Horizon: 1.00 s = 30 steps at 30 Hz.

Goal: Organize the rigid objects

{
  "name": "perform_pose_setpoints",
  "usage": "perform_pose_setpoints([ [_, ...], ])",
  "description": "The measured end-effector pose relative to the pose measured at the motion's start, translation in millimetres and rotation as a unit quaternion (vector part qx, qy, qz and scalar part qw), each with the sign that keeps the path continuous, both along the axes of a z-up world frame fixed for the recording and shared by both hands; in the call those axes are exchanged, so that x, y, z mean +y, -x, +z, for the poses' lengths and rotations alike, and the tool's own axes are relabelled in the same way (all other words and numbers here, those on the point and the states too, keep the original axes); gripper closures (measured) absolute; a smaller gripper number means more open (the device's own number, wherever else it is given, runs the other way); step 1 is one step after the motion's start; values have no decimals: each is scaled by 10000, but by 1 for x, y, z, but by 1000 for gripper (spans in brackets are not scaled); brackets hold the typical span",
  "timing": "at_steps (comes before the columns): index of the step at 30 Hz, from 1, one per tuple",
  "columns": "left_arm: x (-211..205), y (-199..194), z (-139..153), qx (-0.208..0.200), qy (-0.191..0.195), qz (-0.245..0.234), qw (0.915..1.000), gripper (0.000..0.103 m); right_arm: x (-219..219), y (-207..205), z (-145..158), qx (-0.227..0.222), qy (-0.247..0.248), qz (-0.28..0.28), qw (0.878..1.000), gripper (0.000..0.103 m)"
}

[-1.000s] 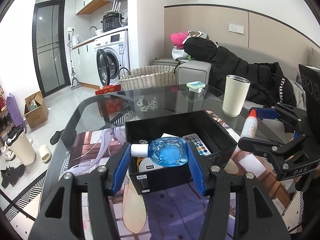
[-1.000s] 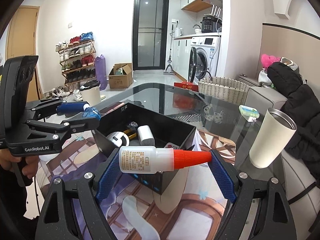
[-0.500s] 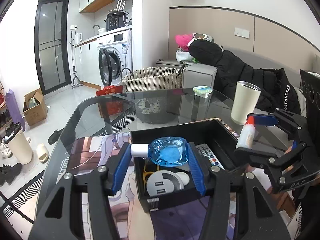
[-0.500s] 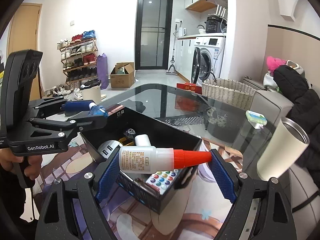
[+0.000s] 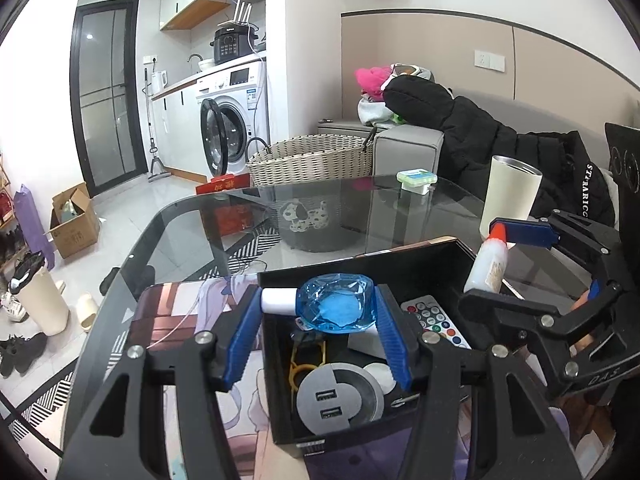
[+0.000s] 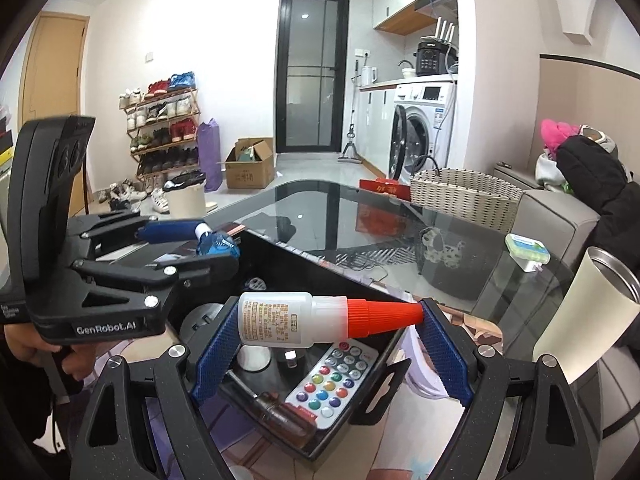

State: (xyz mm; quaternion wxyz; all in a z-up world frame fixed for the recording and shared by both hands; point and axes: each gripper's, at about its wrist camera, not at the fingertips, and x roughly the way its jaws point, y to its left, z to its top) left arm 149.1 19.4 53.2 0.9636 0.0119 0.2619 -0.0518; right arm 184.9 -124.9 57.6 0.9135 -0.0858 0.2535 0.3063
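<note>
box (image 5: pixel 360 276) lower centre on table (image 5: pixel 224 236) | in box: remote (image 5: pixel 434 320) right, USB puck (image 5: pixel 340 400) front | tumbler (image 5: pixel 510 196) right of box | basket (image 5: pixel 312 160) behind table | washer (image 5: pixel 236 116) upper left

Dark glass table (image 5: pixel 192 240) with a rounded edge, reflecting the room. Across the near part, a printed anime-style mat (image 5: pixel 168 312), flat on the glass. On the mat, an open black box (image 5: pixel 440 256). On bare glass at the far side, well apart from the box, a small white case with a green lid (image 5: pixel 416 180). Toward the right edge, an upright cream tumbler (image 5: pixel 510 192) with a metal rim. Through the glass, striped rug and a dog-print bin visible below.
</note>
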Motion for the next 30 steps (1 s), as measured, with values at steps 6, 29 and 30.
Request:
perform_pose_setpoints([
  [6,0,-3,-5,-11,-39,15,10000,48,-2,-5,-3,-36,-150,-4,9999,16],
  [29,-5,-6,-14,-46,-130,-87,9999,47,7,4,-11,-214,35,54,9998,13],
  [30,-5,-6,-14,-49,-130,-88,9999,47,7,6,-11,-222,42,44,9997,12],
])
